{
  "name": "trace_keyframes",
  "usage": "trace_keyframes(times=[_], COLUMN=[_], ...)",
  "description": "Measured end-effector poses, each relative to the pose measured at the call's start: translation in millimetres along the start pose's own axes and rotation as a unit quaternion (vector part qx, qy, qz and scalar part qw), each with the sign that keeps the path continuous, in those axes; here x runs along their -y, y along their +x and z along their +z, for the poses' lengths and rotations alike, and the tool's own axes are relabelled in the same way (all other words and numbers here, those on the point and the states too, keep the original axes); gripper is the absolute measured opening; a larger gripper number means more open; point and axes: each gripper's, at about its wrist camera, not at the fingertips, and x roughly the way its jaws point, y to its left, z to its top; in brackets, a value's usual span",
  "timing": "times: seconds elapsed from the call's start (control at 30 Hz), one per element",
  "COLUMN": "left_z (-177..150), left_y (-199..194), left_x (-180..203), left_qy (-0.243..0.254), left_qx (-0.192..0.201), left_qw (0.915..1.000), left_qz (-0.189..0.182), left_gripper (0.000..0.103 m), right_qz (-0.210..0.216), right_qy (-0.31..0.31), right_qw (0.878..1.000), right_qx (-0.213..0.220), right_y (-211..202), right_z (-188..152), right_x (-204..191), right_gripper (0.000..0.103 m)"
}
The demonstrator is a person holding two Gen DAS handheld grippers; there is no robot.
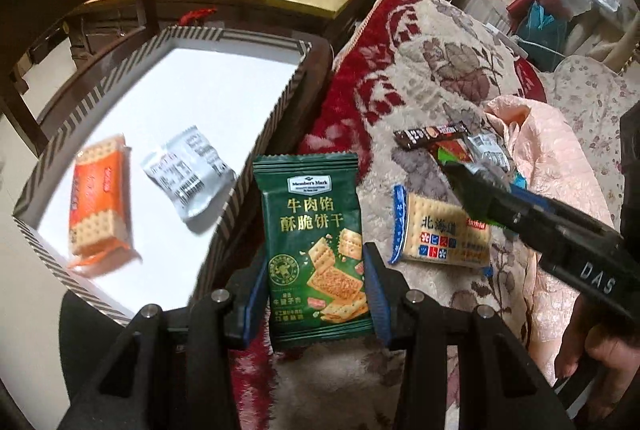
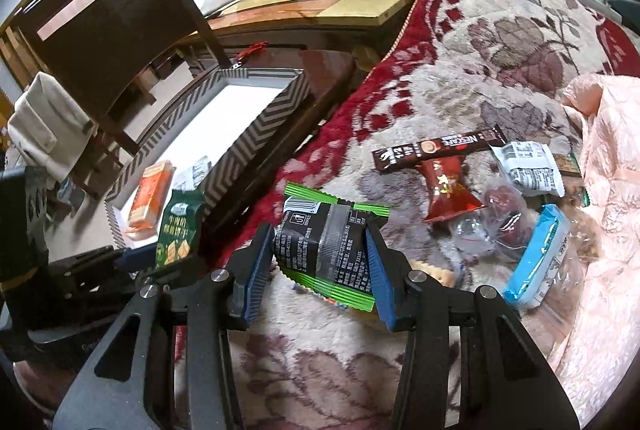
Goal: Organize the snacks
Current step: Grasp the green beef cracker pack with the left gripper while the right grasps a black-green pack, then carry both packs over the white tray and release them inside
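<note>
Your left tool (image 1: 314, 294) is clamped on the dark green cracker packet (image 1: 314, 250), which stands upright between the pads with its long axis running away from you. Your right tool (image 2: 318, 272) is closed on a black packet with bright green ends (image 2: 330, 250), held crosswise so its long axis runs between the pads at a slight tilt. Both packets hang clear of the blanket (image 2: 460, 42).

What matters next is where the tray (image 1: 256, 146) sits: up and to the left of both tools, its zigzag wall just beside the green cracker packet. Your left tool is the nearer one, so its packet likely goes in first. The right tool would have to cross leftward, probably over the near wall, and the left tool lies in that path.

Inside the tray lie an orange cracker pack (image 1: 100, 198) and a silver packet (image 1: 188, 174), apart from each other, with bare white floor beyond them.

More snacks wait on the blanket to the right: a coffee stick (image 2: 436, 148), a red wrapper (image 2: 448, 190) and a blue packet (image 2: 536, 258).
</note>
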Motion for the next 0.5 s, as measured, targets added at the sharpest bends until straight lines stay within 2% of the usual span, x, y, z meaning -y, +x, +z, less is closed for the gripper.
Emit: trace_keyframes(times=[0.5], left_z=[16.1], left_y=[-19.1], left_x=[-17.6], left_qy=[-0.011], left_qx=[0.034], left_qw=[0.9992], left_qz=[0.017], left_gripper=[0.046], right_qz=[0.000], right_qy=[-0.025], right_qw=[1.000], right_qx=[-0.007], right_y=[0.4], right_z=[-0.8], right_x=[-24.8], right_gripper=[0.044])
